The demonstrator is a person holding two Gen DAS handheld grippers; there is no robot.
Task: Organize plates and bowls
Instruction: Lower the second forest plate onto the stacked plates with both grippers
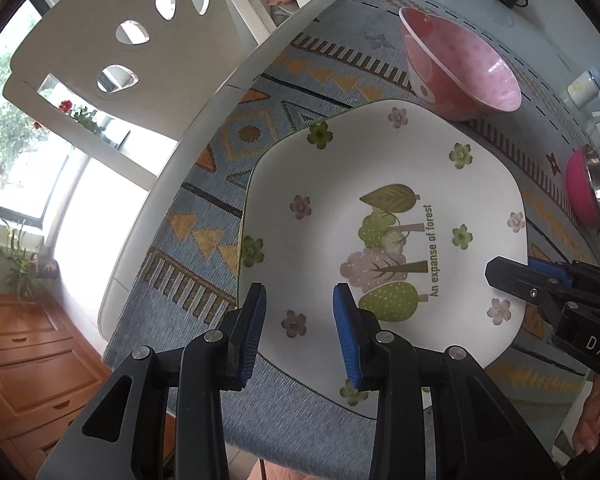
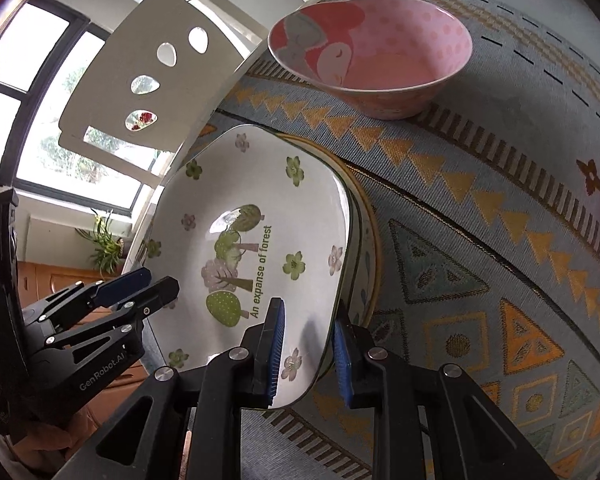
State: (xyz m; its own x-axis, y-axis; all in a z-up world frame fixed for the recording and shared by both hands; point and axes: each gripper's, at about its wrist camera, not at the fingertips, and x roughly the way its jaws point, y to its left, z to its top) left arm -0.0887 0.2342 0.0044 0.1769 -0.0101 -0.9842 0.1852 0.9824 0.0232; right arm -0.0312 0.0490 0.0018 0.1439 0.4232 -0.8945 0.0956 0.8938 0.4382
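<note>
plate (image 2: 260, 240): white, squarish, tree print, glazed. i judge it stiff, breakable and slick, so take it by the rim, not the well. right gripper (image 2: 306, 356) straddles its near edge, one pad above the face and one outside the rim; jaws apart, or at most lightly closing, i see no firm pinch. the plate sits tilted on a second dish (image 2: 366, 248) beneath it, which shows only as a yellow rim past the far jaw. left gripper (image 1: 300, 332) hovers over the plate's near edge, jaws apart, holding nothing. pink bowl (image 1: 460, 68) stands on the cloth (image 1: 204, 240) beyond the jaws, empty. plate empty too. a magenta bowl (image 1: 580, 188) lies off to the right.
</note>
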